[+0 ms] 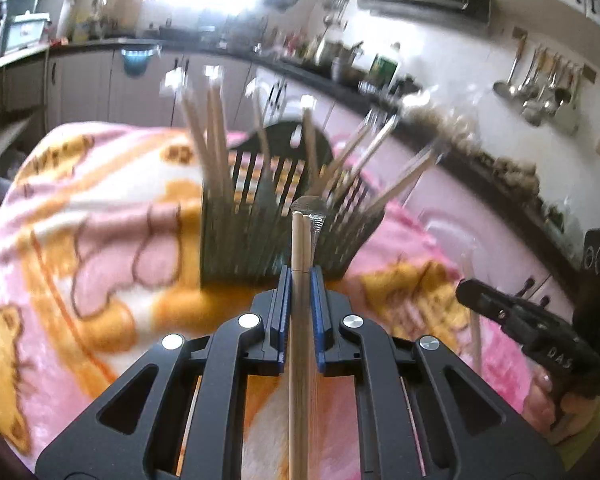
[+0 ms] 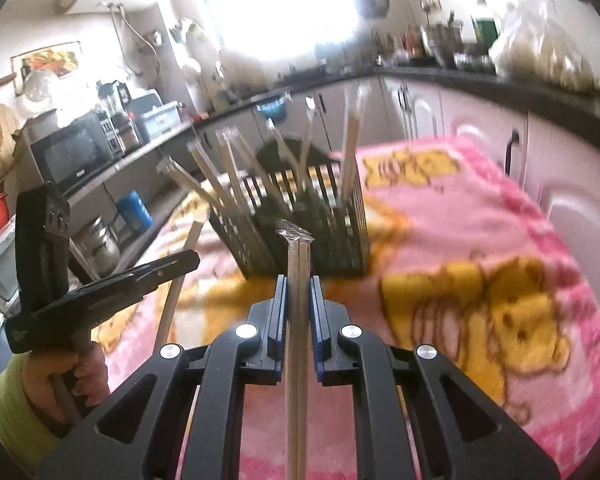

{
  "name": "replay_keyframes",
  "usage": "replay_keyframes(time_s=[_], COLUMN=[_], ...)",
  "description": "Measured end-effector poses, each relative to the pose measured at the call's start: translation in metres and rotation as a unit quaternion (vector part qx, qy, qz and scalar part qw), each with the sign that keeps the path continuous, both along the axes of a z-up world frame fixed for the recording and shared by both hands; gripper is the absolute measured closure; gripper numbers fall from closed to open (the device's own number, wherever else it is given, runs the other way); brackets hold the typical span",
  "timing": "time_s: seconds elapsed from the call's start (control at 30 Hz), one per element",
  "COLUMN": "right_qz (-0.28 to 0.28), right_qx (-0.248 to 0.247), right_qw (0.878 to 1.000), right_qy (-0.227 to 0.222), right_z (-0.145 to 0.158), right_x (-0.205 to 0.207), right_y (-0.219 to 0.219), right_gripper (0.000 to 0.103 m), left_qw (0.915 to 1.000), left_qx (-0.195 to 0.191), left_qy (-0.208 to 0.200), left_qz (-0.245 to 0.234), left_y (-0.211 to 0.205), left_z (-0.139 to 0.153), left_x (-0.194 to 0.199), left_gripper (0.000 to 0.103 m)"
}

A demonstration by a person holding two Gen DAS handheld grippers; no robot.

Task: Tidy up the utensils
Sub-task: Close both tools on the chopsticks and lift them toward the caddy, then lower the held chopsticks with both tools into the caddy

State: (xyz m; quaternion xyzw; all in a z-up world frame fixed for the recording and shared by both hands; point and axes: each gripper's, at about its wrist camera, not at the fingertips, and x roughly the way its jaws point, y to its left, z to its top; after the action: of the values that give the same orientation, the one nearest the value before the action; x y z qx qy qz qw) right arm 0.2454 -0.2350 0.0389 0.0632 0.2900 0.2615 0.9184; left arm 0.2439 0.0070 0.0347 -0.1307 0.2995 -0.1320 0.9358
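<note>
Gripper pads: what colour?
Blue, on both the left gripper and right gripper; the left wrist view shows the pads best.

The letters "DAS" stand in pale print on the right claw [image 1: 476,292] body; nothing else is legible.

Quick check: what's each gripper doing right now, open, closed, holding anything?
Left gripper: closed on a wrapped chopstick pair.
Right gripper: closed on another wrapped chopstick pair.

Blown-out window [image 2: 276,4] glare; motion blur; fisheye edges.
</note>
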Motion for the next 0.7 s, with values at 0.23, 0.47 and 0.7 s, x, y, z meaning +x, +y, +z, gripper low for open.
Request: replay_keyframes(time_s=[0.23,0.47,0.7], right_qz=[-0.006,-0.020,-0.039], right_qx=[0.034,0.057,0.065], right_qw=[0.997,0.991,0.983], right_qy=[-0.072,-0.121,-0.165], right_z=[0.028,0.048,0.063], right_x=[0.002,0.017,0.042], right_y=[0.001,0.003,0.012], right_gripper=[0.092,0.092,0.092], left_qw=[0.9980,0.9949,0.9921], left_qx=[-0.012,-0.011,-0.002], left_qy=[-0.059,-0.095,-0.122], left_qz=[0.017,0.030,0.031], left_y=[-0.003,-0.002,-0.008], left_z=[0.035,0.057,0.072], left_x=[0.010,0.028,0.047], left_gripper=[0.099,0.099,0.099])
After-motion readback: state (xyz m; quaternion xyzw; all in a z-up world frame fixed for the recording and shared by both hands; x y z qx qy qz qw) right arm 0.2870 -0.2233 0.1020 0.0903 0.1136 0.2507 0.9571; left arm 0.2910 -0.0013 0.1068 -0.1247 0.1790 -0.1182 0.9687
